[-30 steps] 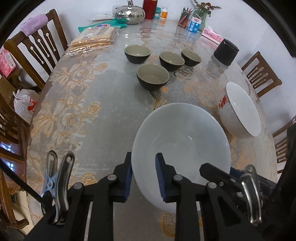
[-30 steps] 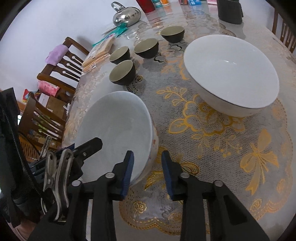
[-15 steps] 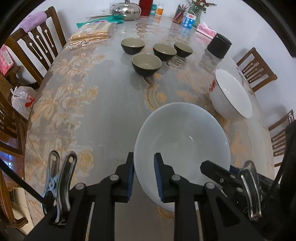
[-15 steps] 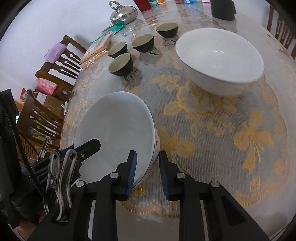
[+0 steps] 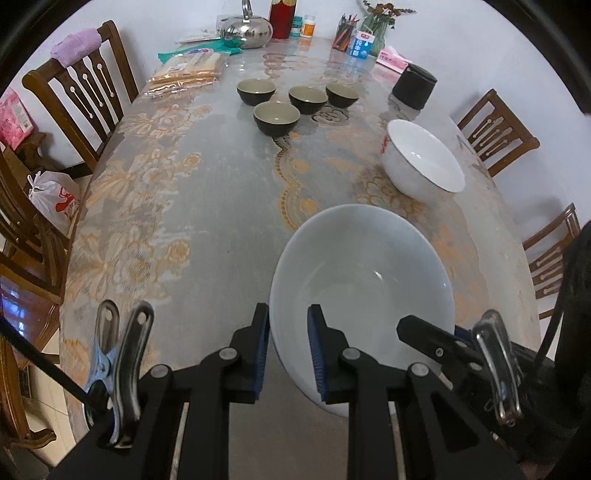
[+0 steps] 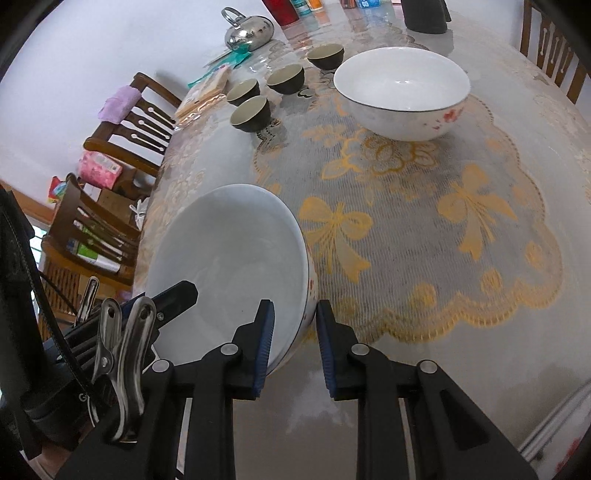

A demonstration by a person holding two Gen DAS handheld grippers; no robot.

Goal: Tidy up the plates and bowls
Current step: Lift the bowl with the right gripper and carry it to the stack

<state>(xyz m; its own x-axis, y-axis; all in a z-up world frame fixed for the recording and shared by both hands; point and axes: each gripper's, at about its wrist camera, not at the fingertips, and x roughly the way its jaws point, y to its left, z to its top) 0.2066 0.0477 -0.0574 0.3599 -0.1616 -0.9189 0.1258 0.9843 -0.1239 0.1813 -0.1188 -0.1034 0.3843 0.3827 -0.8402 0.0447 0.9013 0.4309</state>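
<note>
2 large white bowls (image 5: 362, 280) (image 5: 424, 158), 4 small dark bowls (image 5: 276, 117) (image 5: 256, 91) (image 5: 308, 99) (image 5: 342, 94), 1 kettle (image 5: 248, 30), 1 black cup (image 5: 413, 87), 2 grippers (image 5: 286, 343) (image 6: 293, 341)

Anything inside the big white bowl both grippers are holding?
No. The held bowl is bare white inside. The left gripper and right gripper cover small rim patches.

1. The small blue-and-white drink carton (image 5: 360, 45) at the far end of the table carries a red label patch with white characters and large dark characters down its face; none is sharp enough to read.
2. The white plastic bag (image 5: 55, 201) on the floor by the wooden chairs shows a red printed mark, unreadable.
</note>
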